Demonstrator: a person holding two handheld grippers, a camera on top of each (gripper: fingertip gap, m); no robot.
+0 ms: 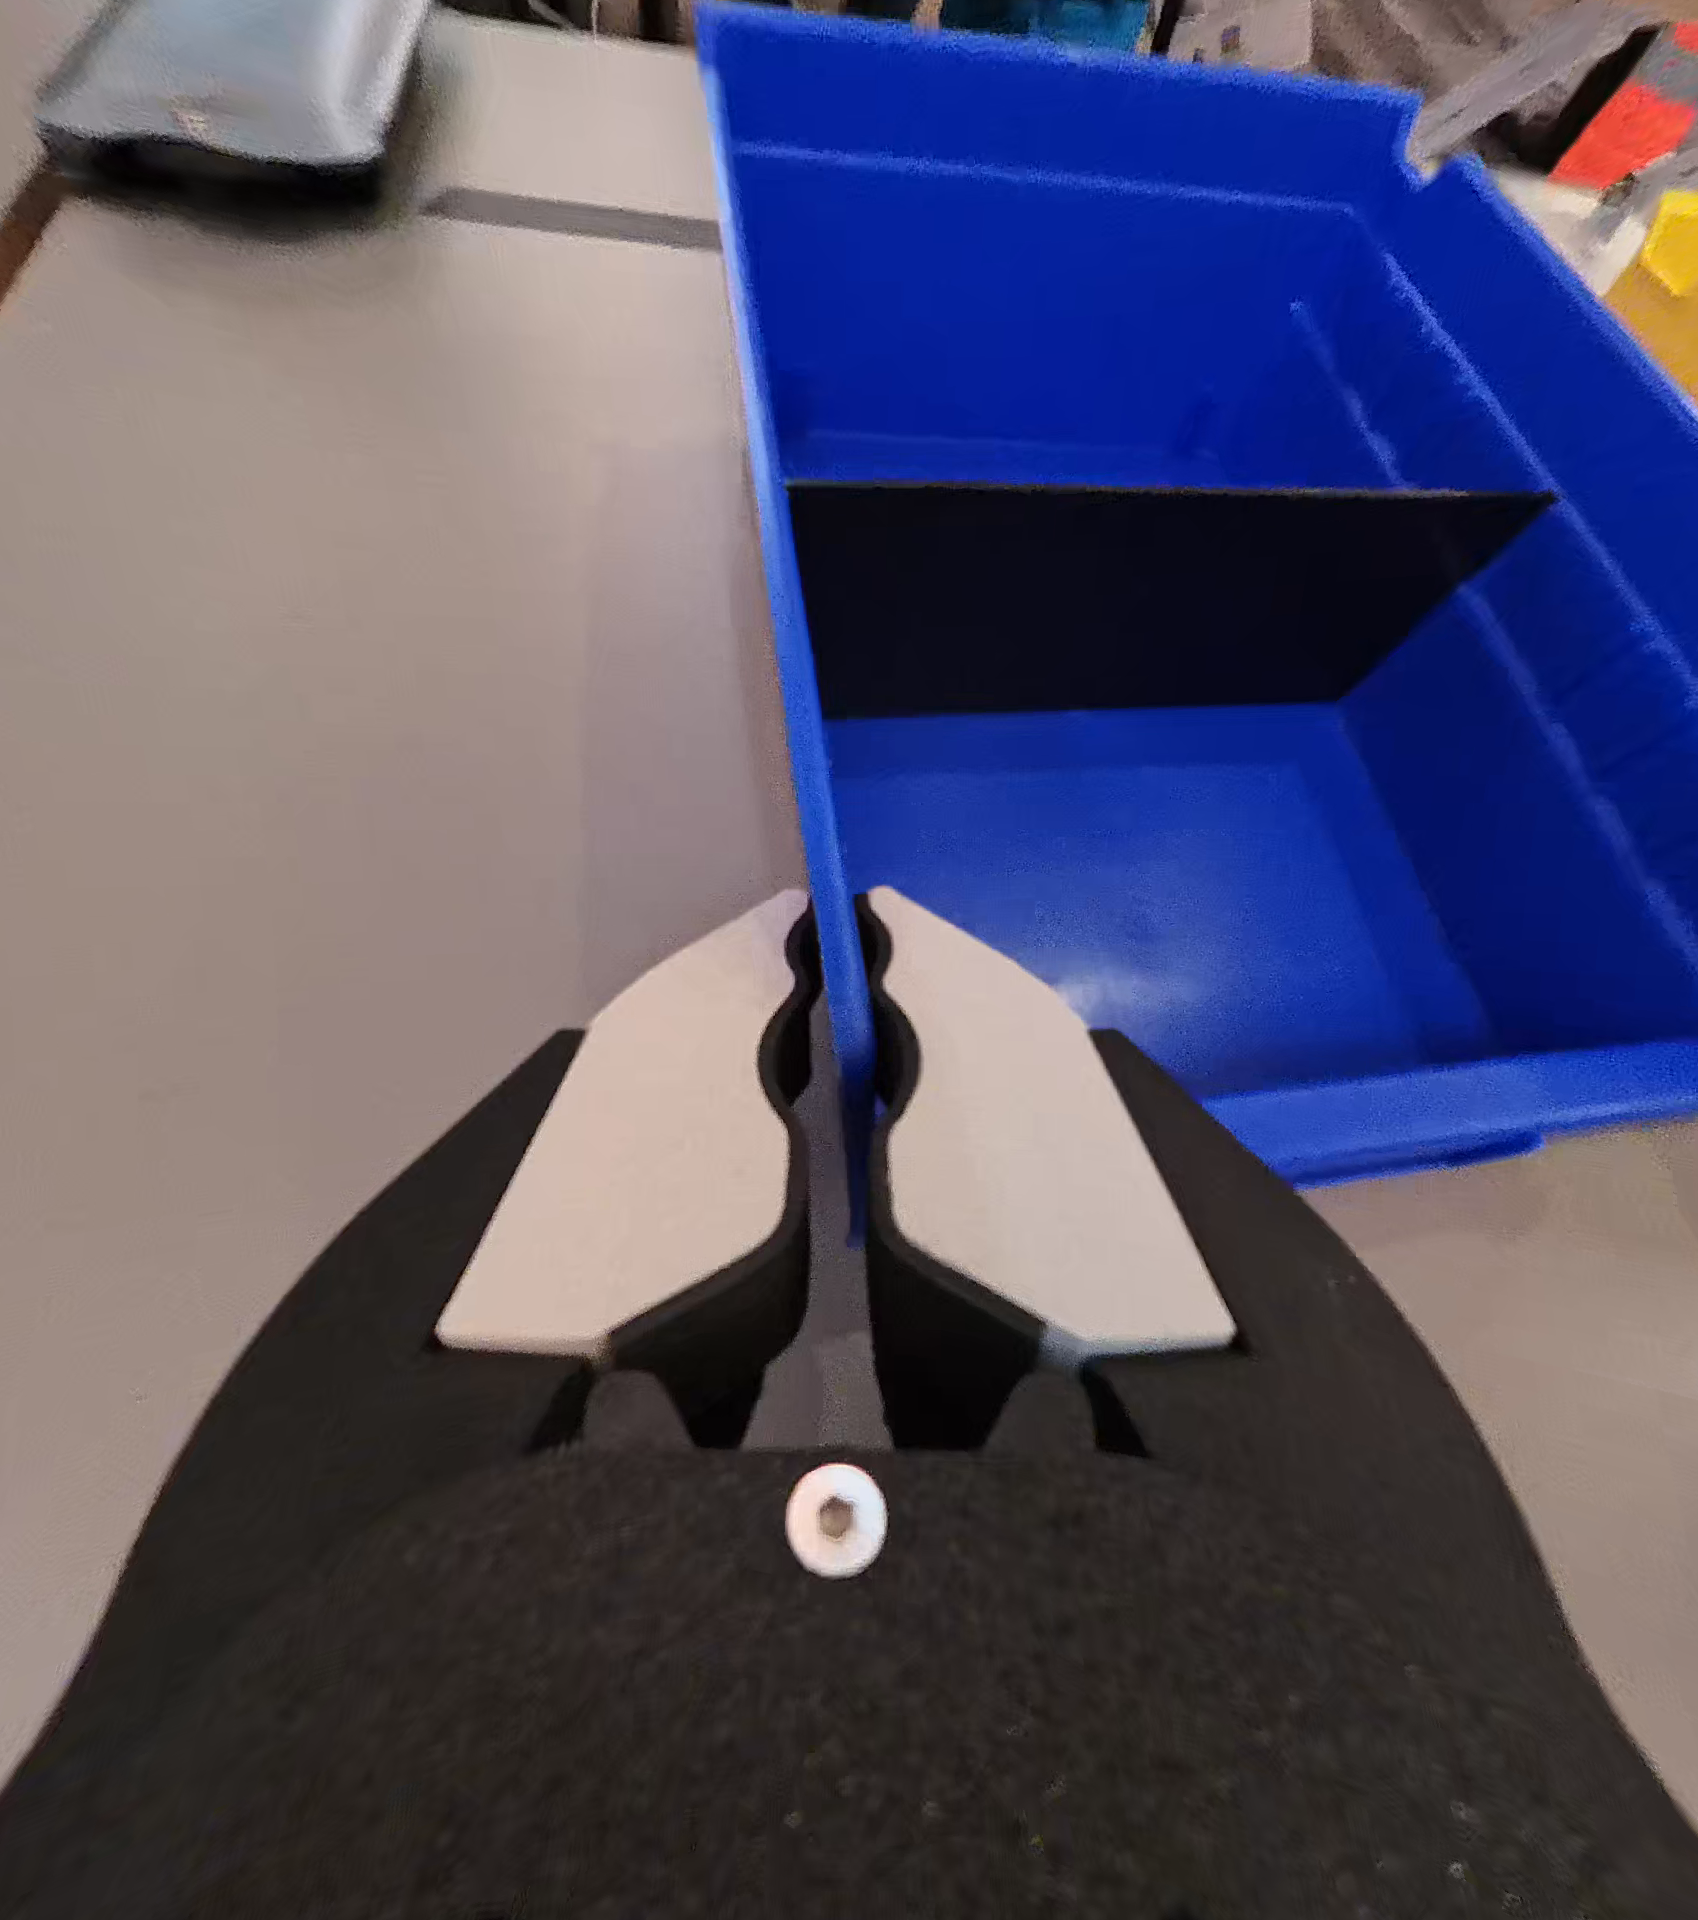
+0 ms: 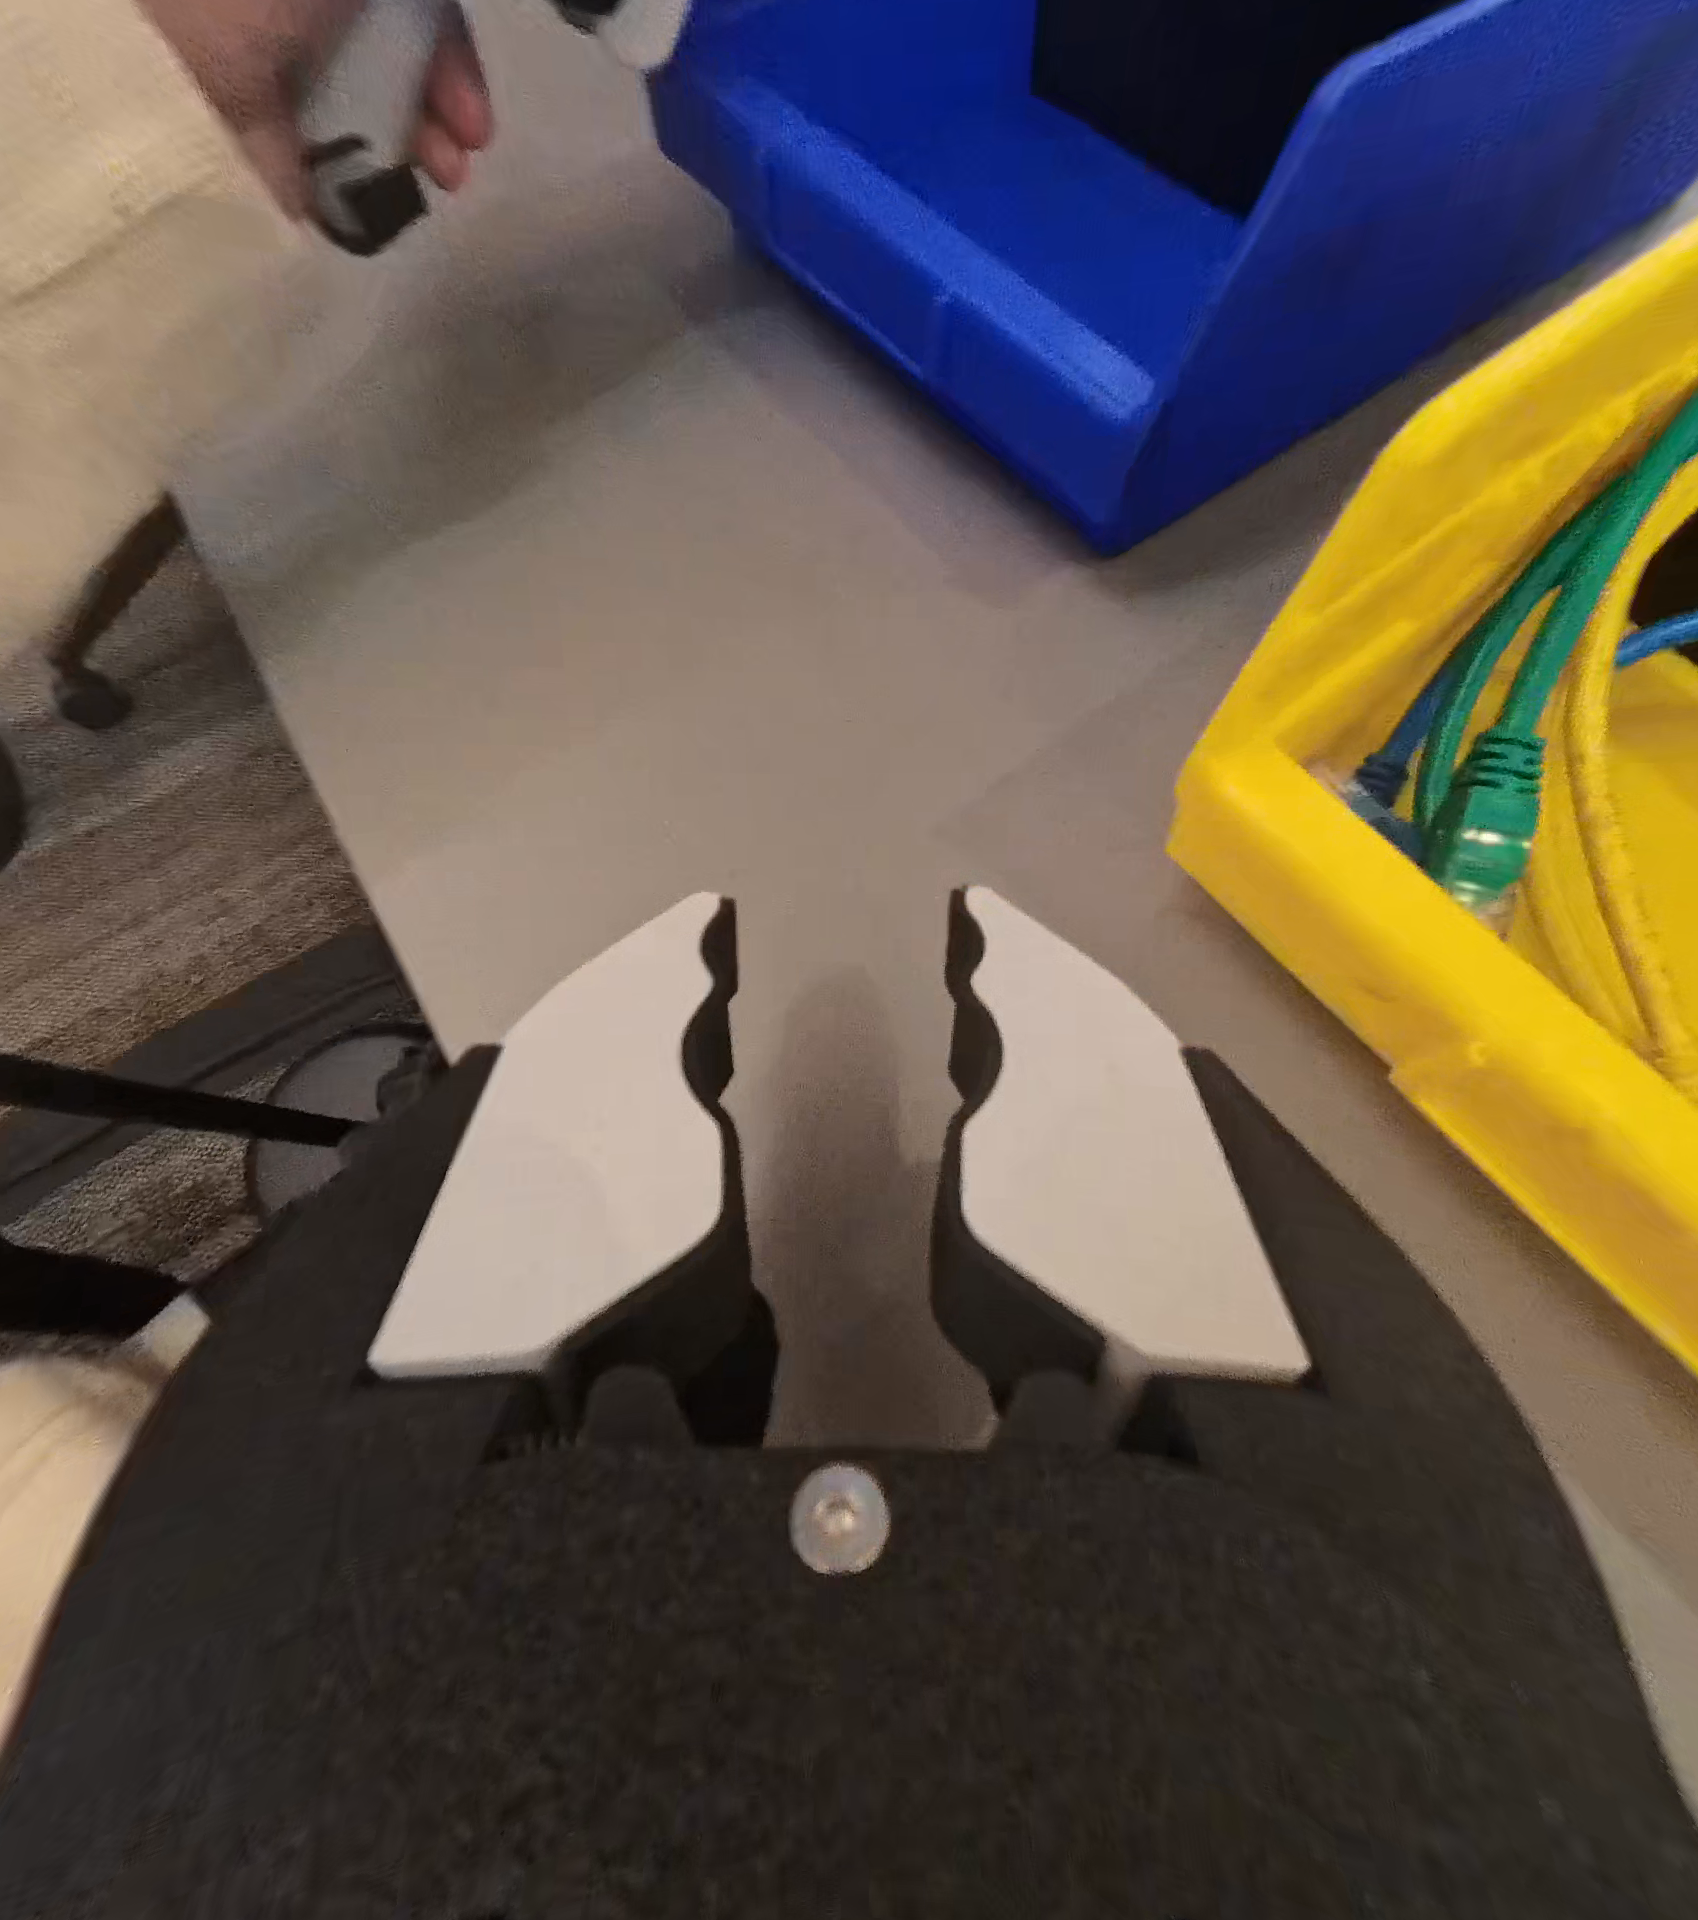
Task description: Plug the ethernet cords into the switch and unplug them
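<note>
On my left wrist view, the left hand-held gripper (image 1: 837, 914) is clamped on the near side wall of the blue bin (image 1: 1240, 852), one finger outside, one inside. A black divider (image 1: 1115, 597) splits the bin into two compartments. The bin stands on the grey desk (image 1: 305, 727).

Only my right wrist view shows the yellow bin (image 2: 1364, 997) beside it, holding the ethernet cords (image 2: 1510, 727): green, blue and yellow, coiled along its wall, a green plug (image 2: 1484, 842) in the near corner. My right hand-held gripper (image 2: 840, 914) hangs open over bare desk, holding nothing. I see no switch.
</note>
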